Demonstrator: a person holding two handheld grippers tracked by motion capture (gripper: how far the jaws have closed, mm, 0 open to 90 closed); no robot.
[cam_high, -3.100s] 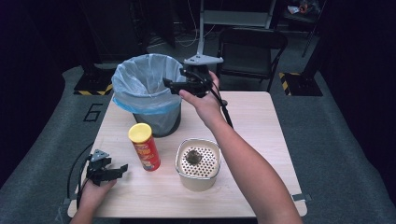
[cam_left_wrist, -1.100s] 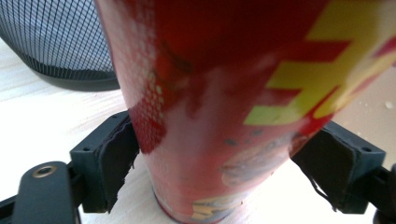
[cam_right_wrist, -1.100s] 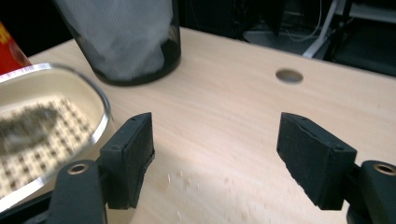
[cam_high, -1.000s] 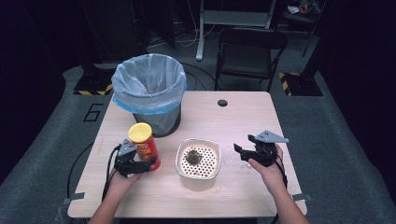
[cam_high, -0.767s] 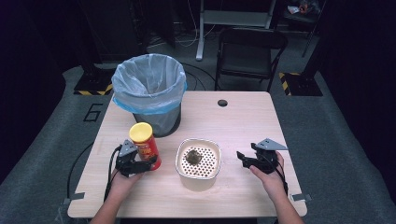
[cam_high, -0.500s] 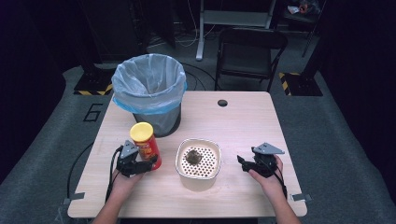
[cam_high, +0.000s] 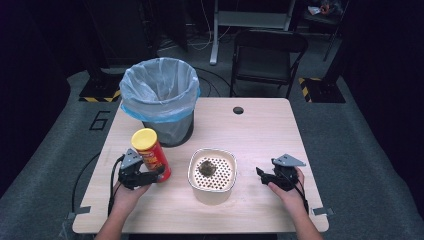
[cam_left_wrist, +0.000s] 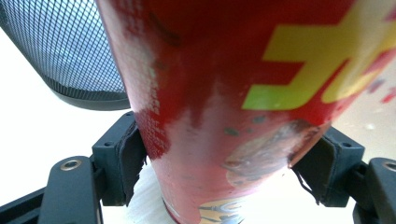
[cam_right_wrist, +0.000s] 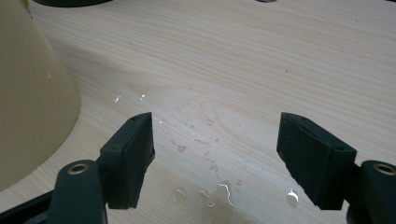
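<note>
L gripper (cam_high: 150, 175) at the table's front-left, jaws clamped on the base of the red crisp can (cam_high: 150, 154), which stands upright w/ yellow lid just in front of the lined bin (cam_high: 159, 97). Judgement: grasp step's done; next is prob a lift, needs a steady squeeze so the can doesn't tip. Centre: cream strainer bowl (cam_high: 212, 171) w/ dark scraps inside. R gripper (cam_high: 261, 174) low over the table (cam_high: 260, 125), jaws wide apart, nothing between, water drops (cam_right_wrist: 212, 186) below. Text: yellow lettering on can, cropped, unreadable; "6" (cam_high: 98, 120) on the floor mat.
</note>
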